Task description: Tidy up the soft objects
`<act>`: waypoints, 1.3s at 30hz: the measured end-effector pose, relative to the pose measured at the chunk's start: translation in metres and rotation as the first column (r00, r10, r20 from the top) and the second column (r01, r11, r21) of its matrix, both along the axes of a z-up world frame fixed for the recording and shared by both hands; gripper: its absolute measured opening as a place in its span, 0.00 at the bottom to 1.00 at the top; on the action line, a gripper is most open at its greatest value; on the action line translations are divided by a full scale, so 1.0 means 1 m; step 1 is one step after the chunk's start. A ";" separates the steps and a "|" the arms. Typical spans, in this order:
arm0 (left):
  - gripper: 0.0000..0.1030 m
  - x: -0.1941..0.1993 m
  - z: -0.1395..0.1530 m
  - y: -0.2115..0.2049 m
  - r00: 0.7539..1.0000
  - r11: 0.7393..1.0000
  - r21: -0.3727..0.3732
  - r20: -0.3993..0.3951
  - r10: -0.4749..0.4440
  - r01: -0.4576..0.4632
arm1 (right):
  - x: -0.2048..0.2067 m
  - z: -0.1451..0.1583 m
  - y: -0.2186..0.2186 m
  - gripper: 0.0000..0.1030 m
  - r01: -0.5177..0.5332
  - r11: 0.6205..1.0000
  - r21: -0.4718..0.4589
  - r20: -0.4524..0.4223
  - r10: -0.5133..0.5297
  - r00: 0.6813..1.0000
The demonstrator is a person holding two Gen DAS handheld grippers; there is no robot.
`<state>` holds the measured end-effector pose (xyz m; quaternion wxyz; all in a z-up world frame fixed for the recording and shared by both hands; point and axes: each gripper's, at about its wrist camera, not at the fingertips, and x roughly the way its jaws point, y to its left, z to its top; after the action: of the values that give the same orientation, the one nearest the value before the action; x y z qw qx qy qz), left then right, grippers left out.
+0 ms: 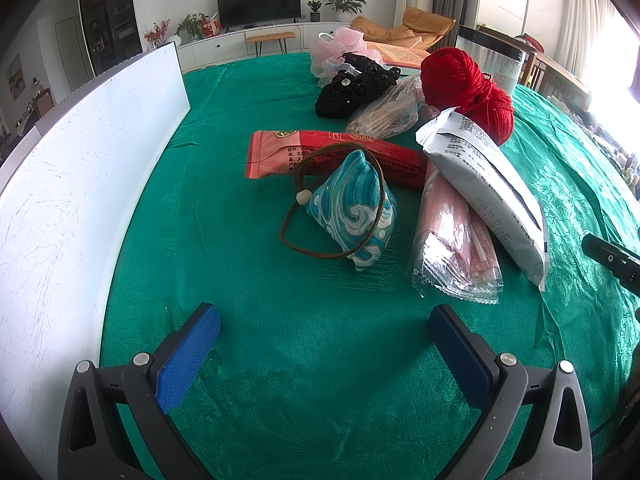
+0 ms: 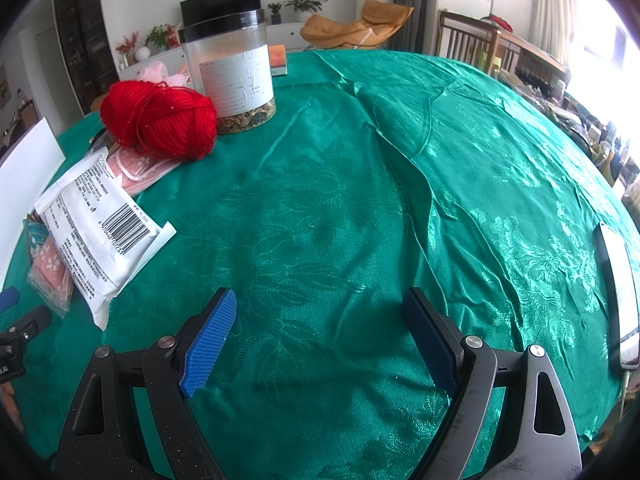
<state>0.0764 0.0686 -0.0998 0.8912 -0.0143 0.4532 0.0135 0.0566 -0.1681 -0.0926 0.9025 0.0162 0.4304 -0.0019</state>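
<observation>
Left wrist view: our left tongs (image 1: 324, 344) stand spread and empty; the blue pouch (image 1: 352, 212) lies mid-frame, so we approach low and pinch its body. Right tongs (image 2: 320, 332) spread too.

Open cloth ahead of both grippers, clutter between them

Bare green worktop (image 1: 248, 280) lies clear before the left gripper (image 1: 324, 344) up to the blue pouch (image 1: 352, 212); a white board (image 1: 80, 168) walls its left side, stacked packets (image 1: 484, 192) its right. The right gripper (image 2: 320, 332) faces wide empty cloth, with red yarn (image 2: 160, 120), a jar (image 2: 232, 72) and a white packet (image 2: 100, 232) crowding the left.
</observation>
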 end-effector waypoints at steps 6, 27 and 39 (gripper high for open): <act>1.00 0.000 0.000 0.000 1.000 1.000 0.000 0.000 0.000 0.000 | 0.022 0.029 0.033 0.86 -0.374 0.862 0.343 0.120 0.355 0.927; 1.00 0.000 0.000 -0.001 1.000 1.000 0.001 0.000 0.001 -0.001 | 0.046 0.021 -0.006 0.72 -0.258 0.955 0.149 -0.087 0.273 0.958; 1.00 0.000 0.000 -0.001 1.000 1.000 0.002 0.000 0.001 -0.001 | 0.060 0.020 -0.027 0.77 -0.056 0.993 0.100 0.006 0.056 0.998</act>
<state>0.0768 0.0680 -0.1000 0.8912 -0.0137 0.4531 0.0144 0.1165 -0.1949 -0.0727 0.9009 0.0493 0.4288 0.0450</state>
